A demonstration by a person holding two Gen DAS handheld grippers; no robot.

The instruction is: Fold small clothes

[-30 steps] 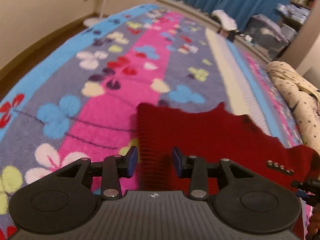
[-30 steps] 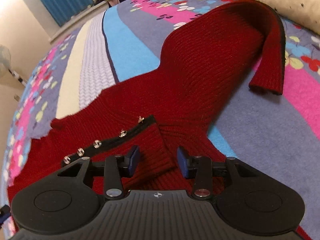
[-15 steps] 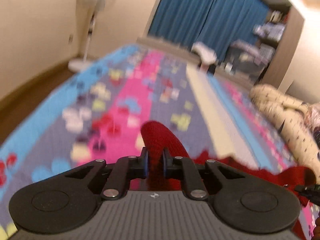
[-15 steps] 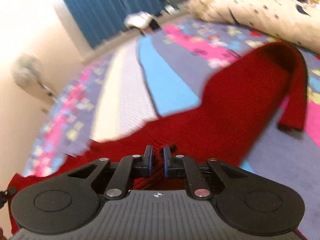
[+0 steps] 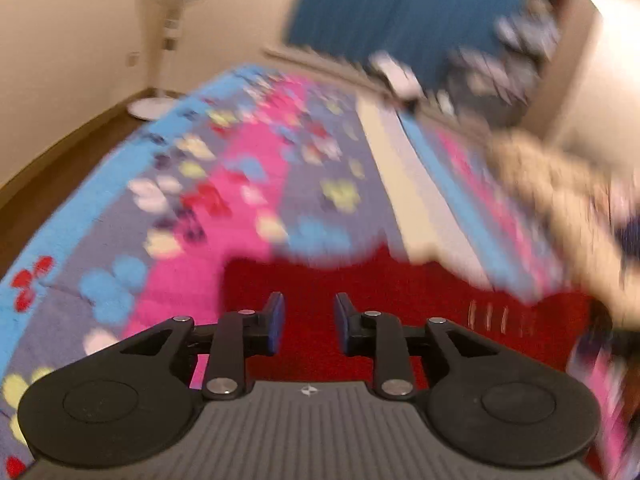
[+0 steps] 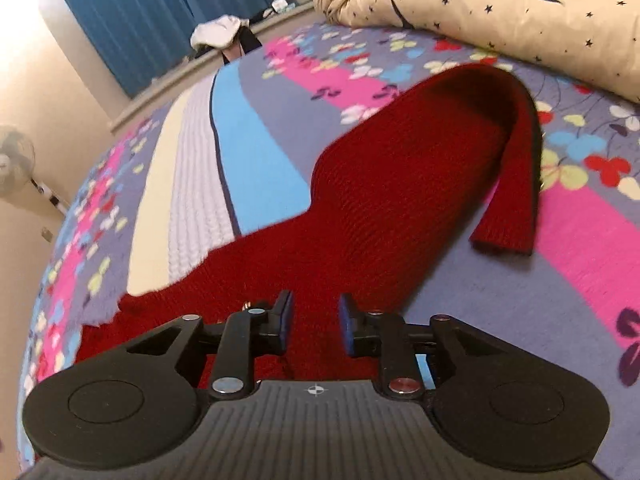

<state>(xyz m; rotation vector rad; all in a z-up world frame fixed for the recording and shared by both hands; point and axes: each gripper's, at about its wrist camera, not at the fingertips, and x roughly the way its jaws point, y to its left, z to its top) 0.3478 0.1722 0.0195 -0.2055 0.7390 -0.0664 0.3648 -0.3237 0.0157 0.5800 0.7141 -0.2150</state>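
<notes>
A dark red knitted sweater point(image 6: 392, 200) lies on a flowered blanket point(image 6: 500, 320). In the right wrist view its sleeve point(image 6: 516, 184) bends over and hangs back toward me at the right. My right gripper point(image 6: 314, 322) is open, with the red knit lying below the gap between its fingers. In the blurred left wrist view the sweater point(image 5: 380, 296) lies flat ahead, with a row of small silver studs point(image 5: 490, 316) at the right. My left gripper point(image 5: 309, 320) is open just above the knit and holds nothing.
A cream star-print duvet point(image 6: 500, 12) is bunched along the blanket's right side. Blue curtains point(image 6: 152, 12) hang at the far end, with a white garment point(image 6: 218, 32) below them. A standing fan point(image 5: 168, 40) is at the left wall, beside bare wood floor point(image 5: 52, 176).
Half a second ago both grippers were shut on lifted red knit. Now both are open and the sweater lies flat again. The left view has swung down and is blurred.
</notes>
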